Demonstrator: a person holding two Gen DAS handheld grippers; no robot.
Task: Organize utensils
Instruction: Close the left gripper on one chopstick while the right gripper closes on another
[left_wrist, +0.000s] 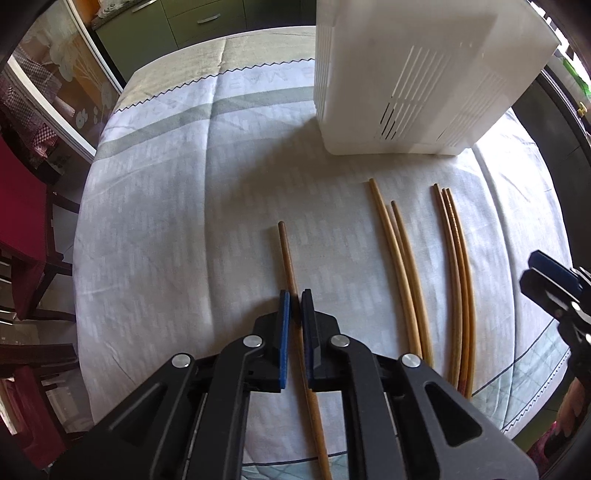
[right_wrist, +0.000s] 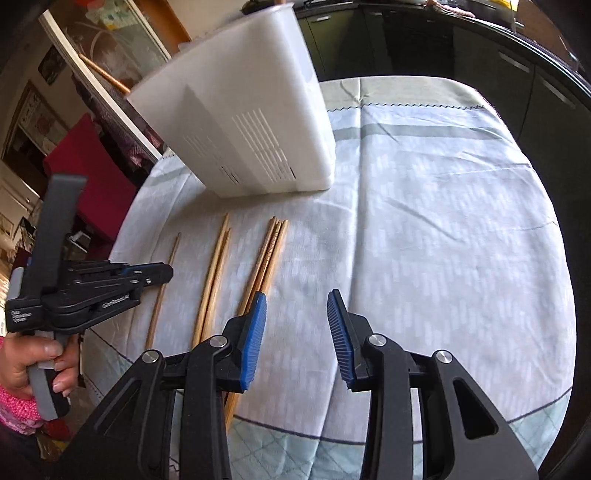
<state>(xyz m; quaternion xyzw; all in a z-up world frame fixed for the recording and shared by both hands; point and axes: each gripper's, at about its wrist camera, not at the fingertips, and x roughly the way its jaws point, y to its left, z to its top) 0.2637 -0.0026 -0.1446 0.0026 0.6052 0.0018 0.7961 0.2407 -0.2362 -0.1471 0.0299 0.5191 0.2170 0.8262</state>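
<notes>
Left gripper closing round a lone chopstick; right gripper spread wide over bare cloth.

In the left wrist view the dark single chopstick runs up the middle of the frame between the blue pads, which sit narrowly either side of it; whether they actually pinch it I cannot tell. To its right lie a pale pair of chopsticks and, further right, a darker bundle of chopsticks, all flat on the cloth-covered worktop. The white slotted utensil holder stands at the upper right. In the right wrist view, the released right gripper holds nothing, bundle just left of it.
</notes>
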